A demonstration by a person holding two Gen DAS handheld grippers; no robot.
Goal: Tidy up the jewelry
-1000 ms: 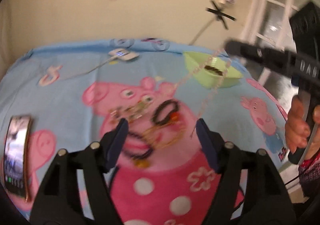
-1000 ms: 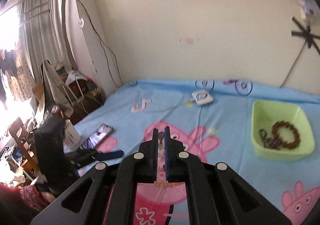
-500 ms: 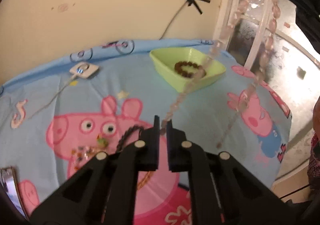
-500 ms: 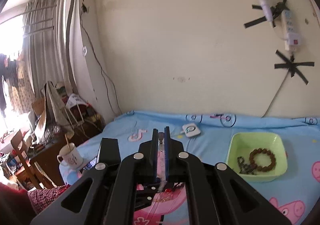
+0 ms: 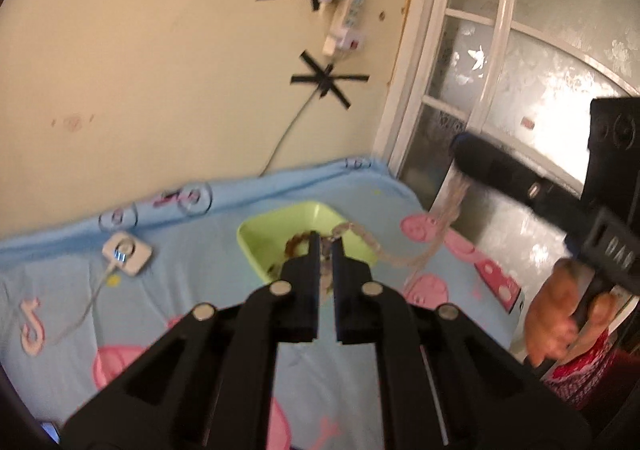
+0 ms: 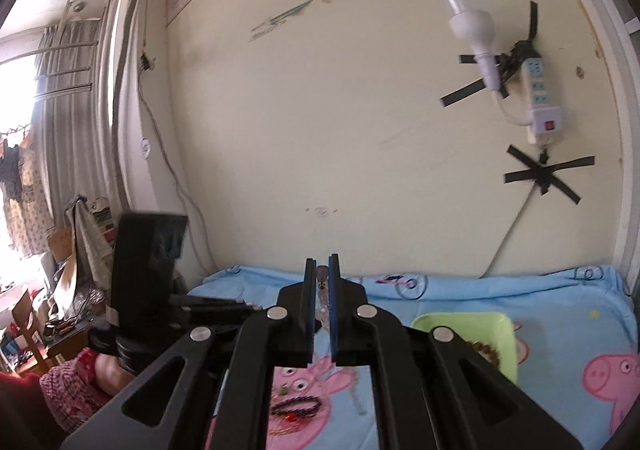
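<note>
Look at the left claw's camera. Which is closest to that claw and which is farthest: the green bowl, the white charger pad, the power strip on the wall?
1. Green bowl, right behind the tips of the left claw.
2. White charger pad, off to the left on the blue sheet.
3. Power strip, high up on the wall.

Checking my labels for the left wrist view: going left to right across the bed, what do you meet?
White charger puck → green tray → pale bead necklace → right gripper → hand.
</note>
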